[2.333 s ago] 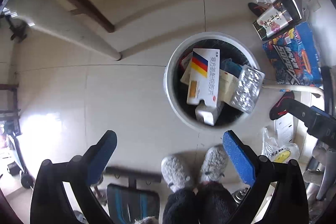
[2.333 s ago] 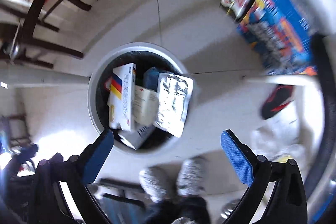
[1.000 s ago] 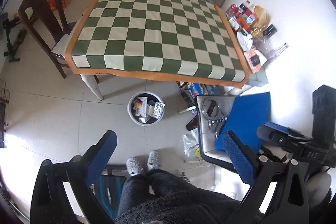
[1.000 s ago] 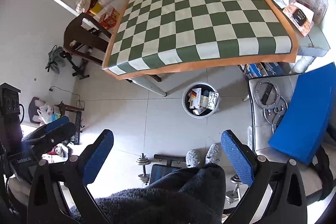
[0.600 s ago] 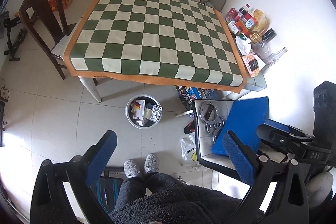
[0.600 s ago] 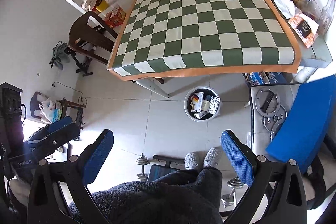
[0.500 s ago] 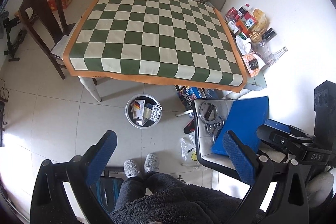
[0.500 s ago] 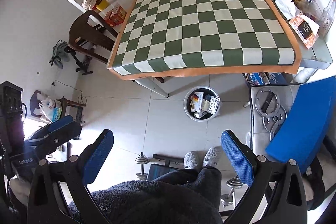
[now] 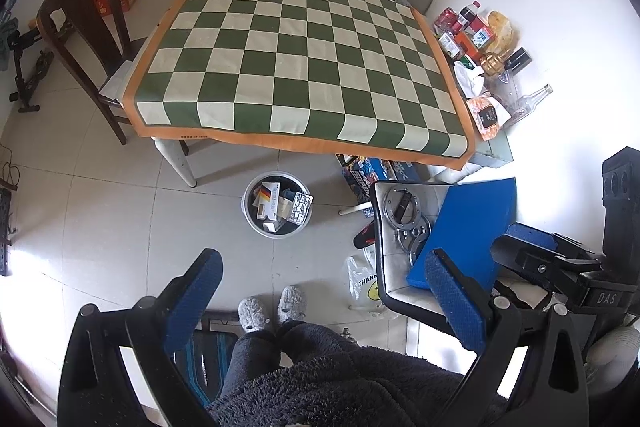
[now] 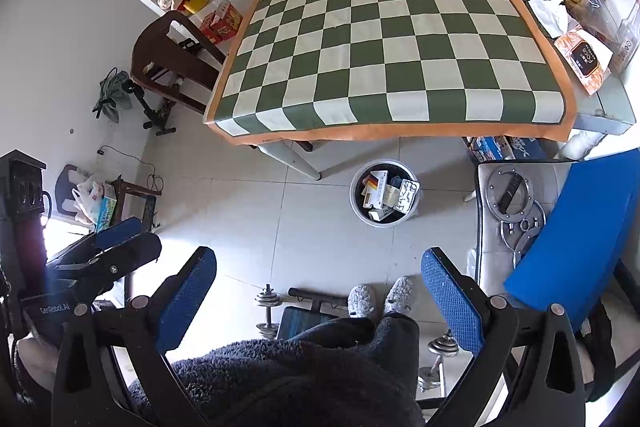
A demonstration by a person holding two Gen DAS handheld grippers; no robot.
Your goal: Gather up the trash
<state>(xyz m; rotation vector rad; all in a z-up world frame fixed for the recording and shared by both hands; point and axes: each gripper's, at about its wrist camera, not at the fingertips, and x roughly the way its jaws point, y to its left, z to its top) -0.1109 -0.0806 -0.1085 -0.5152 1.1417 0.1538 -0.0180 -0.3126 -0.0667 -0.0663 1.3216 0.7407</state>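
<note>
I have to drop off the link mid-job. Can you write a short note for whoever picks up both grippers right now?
Left gripper: open, empty, held high above the floor.
Right gripper: open, empty, likewise raised.
Trash bin: on the floor tiles by the table's front edge, holding a medicine box and a blister pack.
Checkered tablecloth: no trash on it.
Left to do: possibly nothing; check the clutter beside the cloth by the wall.
</note>
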